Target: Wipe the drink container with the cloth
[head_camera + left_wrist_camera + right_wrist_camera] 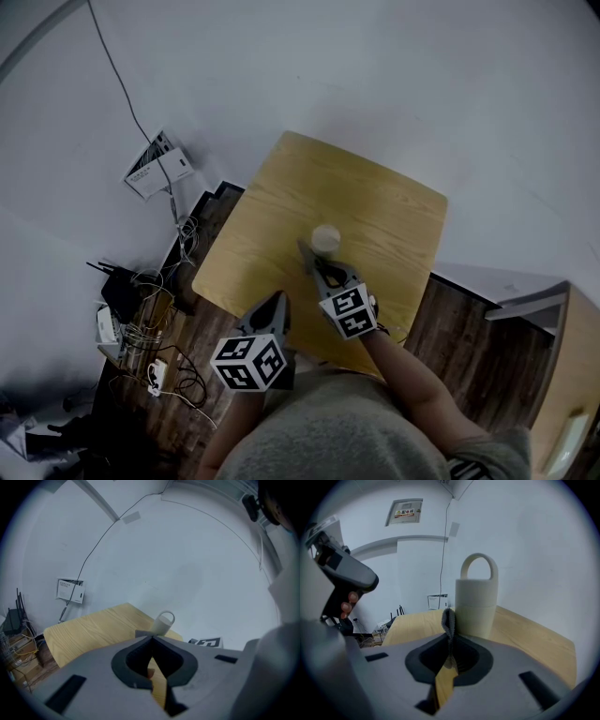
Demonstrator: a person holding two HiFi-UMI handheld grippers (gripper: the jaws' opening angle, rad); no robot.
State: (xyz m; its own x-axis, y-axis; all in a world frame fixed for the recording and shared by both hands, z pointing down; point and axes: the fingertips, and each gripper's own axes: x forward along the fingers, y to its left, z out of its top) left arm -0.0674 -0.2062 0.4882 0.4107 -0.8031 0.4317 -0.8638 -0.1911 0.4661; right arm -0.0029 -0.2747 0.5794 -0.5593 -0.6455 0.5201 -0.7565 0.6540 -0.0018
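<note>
A pale cream drink container (476, 603) with a loop handle on its lid stands upright near the middle of the wooden table (375, 202); it shows as a round top (325, 238) in the head view and small (163, 622) in the left gripper view. My right gripper (450, 641) is shut on a small grey cloth (449, 623), whose folded end sticks up just in front of the container; I cannot tell whether cloth and container touch. My left gripper (151, 640) is shut and empty, back at the table's near edge (278, 305).
A white wall rises behind the table with a cable running down it to a white box (155, 167). Routers and tangled cables (141, 328) lie on the dark wood floor at the left. A white cabinet (525, 300) stands at the right.
</note>
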